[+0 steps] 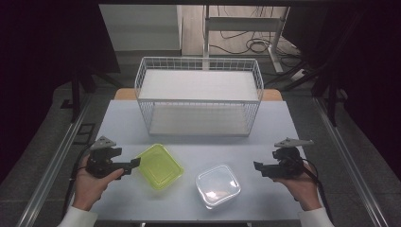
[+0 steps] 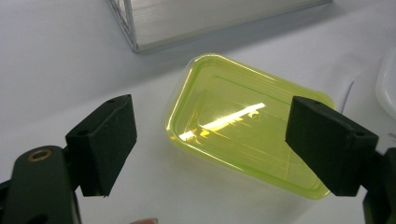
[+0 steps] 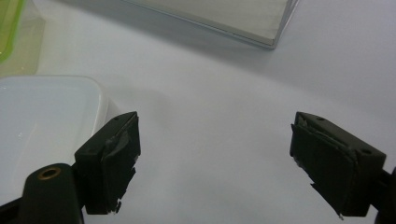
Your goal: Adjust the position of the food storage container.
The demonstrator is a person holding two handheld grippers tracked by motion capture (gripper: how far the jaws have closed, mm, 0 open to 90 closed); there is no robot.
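Observation:
A yellow-green plastic container [image 1: 160, 166] lies on the pale table, left of centre. In the left gripper view the yellow-green container [image 2: 243, 126] sits just beyond the jaws. My left gripper [image 1: 134, 164] stands open just left of it, nothing between its jaws [image 2: 210, 149]. A clear lidded container [image 1: 218, 185] rests right of centre near the front edge; its white corner [image 3: 46, 126] shows in the right gripper view. My right gripper [image 1: 258, 166] is open to the right of it, with bare table between its jaws [image 3: 215, 158].
A white wire basket [image 1: 198, 96] with a solid white floor stands at the back middle of the table [image 1: 265, 132]. Desk legs and cables [image 1: 250, 45] lie on the floor beyond. Dark surroundings flank both sides.

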